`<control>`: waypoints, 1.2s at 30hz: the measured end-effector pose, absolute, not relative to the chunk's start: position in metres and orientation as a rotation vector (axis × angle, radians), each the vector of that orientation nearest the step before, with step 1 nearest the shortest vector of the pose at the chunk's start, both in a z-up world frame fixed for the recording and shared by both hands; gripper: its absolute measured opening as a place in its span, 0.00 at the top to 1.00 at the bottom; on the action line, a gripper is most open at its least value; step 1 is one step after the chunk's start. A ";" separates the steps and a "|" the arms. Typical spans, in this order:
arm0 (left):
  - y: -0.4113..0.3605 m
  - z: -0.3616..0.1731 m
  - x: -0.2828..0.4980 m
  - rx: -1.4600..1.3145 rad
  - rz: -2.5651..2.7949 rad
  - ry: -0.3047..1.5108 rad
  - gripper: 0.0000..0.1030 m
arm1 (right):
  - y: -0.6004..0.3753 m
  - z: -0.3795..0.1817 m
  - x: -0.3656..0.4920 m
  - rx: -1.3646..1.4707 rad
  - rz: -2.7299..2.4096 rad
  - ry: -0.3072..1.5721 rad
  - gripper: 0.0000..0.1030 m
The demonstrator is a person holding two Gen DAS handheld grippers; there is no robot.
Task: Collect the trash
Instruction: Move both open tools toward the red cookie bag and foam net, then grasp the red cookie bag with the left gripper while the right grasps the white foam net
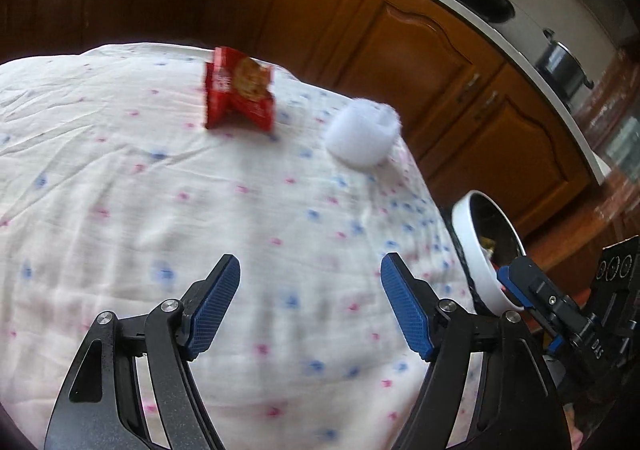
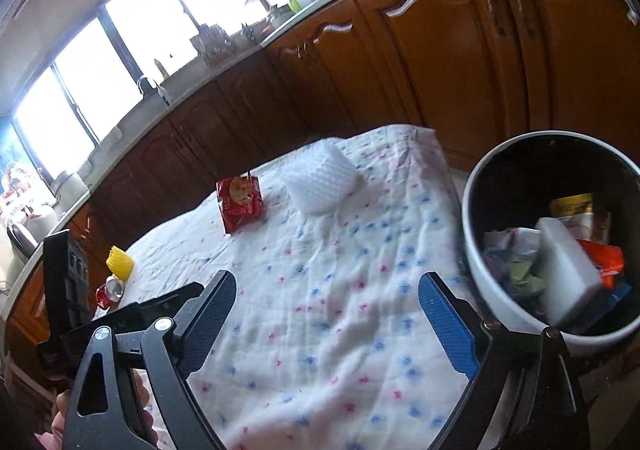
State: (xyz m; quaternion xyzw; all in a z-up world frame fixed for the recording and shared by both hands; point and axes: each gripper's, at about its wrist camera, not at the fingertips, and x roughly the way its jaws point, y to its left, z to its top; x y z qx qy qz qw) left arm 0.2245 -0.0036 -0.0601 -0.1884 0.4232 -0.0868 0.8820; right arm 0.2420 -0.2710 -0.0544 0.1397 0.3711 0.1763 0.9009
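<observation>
Kitchen setting: brown cabinets (image 2: 440, 62) run behind a table under a white dotted cloth (image 2: 340, 310). Landmark for all positions is the bin (image 2: 486, 274), a white-walled, dark-lined tub off the cloth's right edge, already holding a white block, paper and wrappers.

Trash outstanding on the cloth:
- White foam net (image 2: 320, 184), nearest the bin, toward the cabinets.
- Red packet (image 2: 240, 202), standing upright, beyond the foam from the bin.
- Yellow foam sleeve (image 2: 119, 262) and a crushed red-and-silver piece (image 2: 110, 292), farthest from the bin, at the opposite edge of the cloth.

Tools: left gripper (image 1: 310, 302) has its jaws spread wide with nothing between them, above bare cloth. Right gripper (image 2: 326, 314) is likewise wide open and empty, its right finger just beside the bin wall.

Risks, as judged:
- The cloth is loose and wrinkled; a low closing pinch could gather fabric with the item and drag other trash about.
- The red packet stands on a narrow base; a glancing finger would likely topple it flat, making it harder to pinch.
- The foam net is light and springy; an off-centre grip may squirt it off the near table edge.
- The right gripper's closeness to the bin risks knocking it.
- Both frames are motion-blurred, so exact heights above the cloth cannot be told.
</observation>
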 end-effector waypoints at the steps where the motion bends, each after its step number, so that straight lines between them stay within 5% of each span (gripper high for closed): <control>1: 0.002 -0.061 0.225 -0.399 -0.172 0.880 0.28 | -0.268 -0.054 0.244 0.288 0.373 0.771 0.09; 29: 0.065 -0.054 0.338 -0.420 -0.007 0.804 0.28 | -0.228 -0.072 0.390 0.309 0.361 0.835 0.14; 32: 0.068 -0.055 0.351 -0.410 0.016 0.793 0.28 | -0.228 -0.079 0.399 0.305 0.350 0.852 0.29; 36: 0.067 -0.061 0.367 -0.384 0.023 0.789 0.29 | -0.233 -0.087 0.401 0.293 0.318 0.861 0.68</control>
